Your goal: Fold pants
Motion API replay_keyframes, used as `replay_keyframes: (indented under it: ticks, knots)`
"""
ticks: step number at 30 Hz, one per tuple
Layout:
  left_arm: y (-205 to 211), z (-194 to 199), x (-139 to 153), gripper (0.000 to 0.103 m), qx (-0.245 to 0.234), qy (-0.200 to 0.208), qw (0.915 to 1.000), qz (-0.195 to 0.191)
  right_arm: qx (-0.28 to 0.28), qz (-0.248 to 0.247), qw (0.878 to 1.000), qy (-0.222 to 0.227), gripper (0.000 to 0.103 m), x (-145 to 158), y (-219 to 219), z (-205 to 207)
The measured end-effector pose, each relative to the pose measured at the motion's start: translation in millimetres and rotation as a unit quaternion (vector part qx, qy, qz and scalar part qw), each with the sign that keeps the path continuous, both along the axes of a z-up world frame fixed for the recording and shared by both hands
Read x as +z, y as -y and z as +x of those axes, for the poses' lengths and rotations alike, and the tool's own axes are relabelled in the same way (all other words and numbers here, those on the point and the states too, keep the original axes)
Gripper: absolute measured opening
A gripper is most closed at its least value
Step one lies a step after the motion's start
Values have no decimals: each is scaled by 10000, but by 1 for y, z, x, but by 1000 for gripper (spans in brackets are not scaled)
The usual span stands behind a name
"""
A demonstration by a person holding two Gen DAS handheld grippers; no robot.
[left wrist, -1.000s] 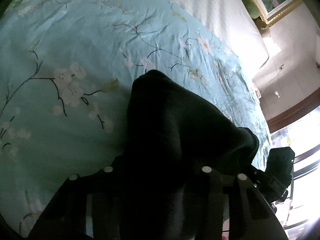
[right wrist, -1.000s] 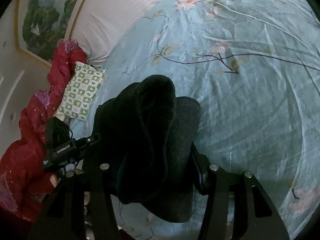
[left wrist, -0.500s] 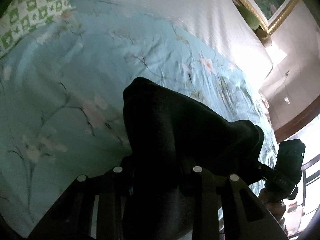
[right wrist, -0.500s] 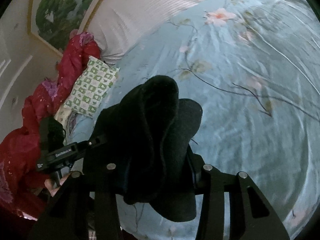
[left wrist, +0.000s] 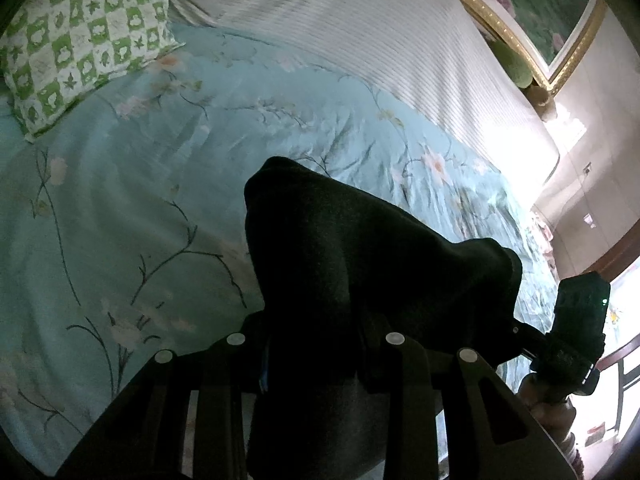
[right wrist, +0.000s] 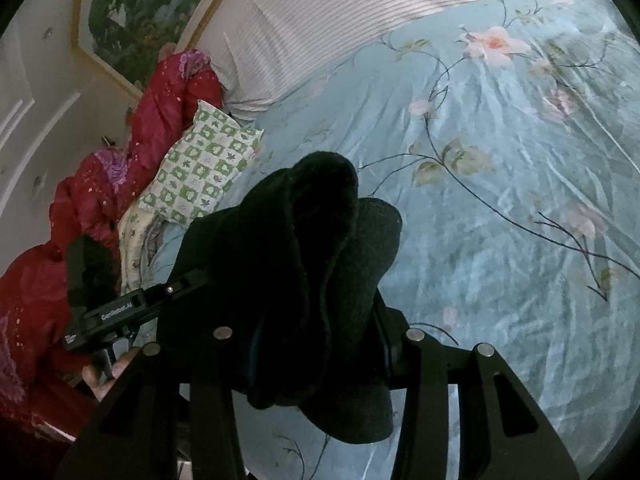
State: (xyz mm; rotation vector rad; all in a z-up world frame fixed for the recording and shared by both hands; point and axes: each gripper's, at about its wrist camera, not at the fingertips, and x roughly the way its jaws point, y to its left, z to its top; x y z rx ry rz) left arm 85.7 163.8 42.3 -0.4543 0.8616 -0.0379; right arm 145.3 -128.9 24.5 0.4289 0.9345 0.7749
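Now lifted | left gripper (left wrist: 316, 344) and right gripper (right wrist: 316, 336) both clamp black pants (left wrist: 360, 264), raised higher above floral sheet (left wrist: 120, 200), checked pillow (left wrist: 84, 40) newly visible | carrying for fold.

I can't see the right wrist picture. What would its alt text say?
Dark pants bunch between the two fingers of a black tool, above a light blue floral bedspread. At left lie a green checked pillow and a red quilt.

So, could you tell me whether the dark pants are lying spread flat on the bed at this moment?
No. The pants are bunched and draped over both claws, left and right, above the floral bedspread.
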Motion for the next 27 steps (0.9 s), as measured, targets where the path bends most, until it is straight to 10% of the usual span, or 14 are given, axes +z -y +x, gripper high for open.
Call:
replay_keyframes:
  ticks: [27]
  knots:
    - [-41,39,-35,35,393,-229,9989,65,287,-425,9983,-274,50,-32,-52,71]
